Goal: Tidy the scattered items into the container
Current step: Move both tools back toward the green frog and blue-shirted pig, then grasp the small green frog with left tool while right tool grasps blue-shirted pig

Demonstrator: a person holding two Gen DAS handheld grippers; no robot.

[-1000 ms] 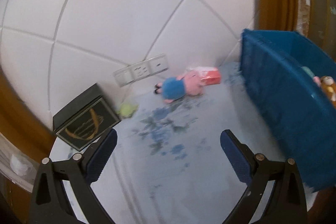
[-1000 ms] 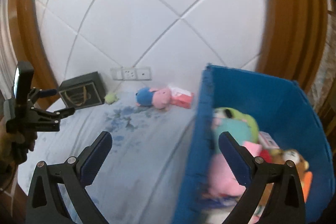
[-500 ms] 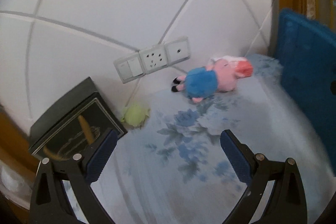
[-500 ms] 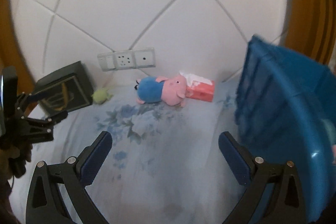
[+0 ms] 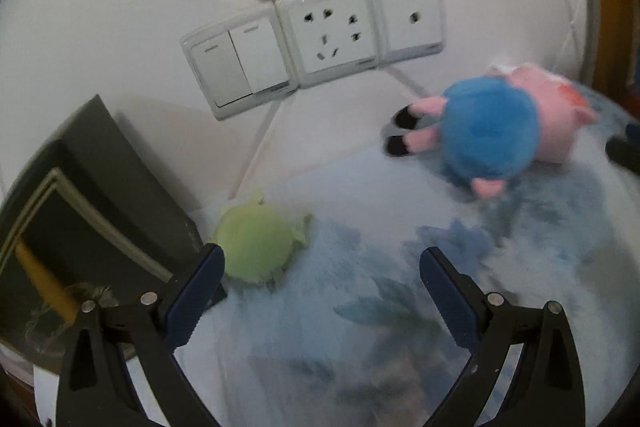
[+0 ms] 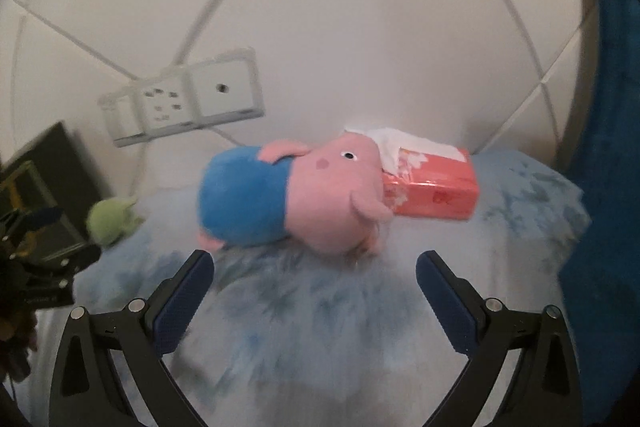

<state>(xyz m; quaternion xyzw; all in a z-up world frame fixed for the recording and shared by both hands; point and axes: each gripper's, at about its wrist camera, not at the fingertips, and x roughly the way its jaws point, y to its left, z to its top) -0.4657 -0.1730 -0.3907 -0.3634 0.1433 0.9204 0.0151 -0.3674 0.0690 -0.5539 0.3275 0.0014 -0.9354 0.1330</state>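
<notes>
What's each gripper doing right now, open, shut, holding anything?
Left gripper: open, empty, green toy just beside its left finger.
Right gripper: open, empty, pig plush just ahead.

Home bedroom: floral bedsheet [image 6: 320,307], padded headboard [image 6: 360,27].

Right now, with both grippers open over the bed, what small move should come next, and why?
Probably ease the right gripper forward so its open fingers straddle the pig plush. It lies just ahead of them, on its side against the tissue pack, and nothing is held yet.
</notes>
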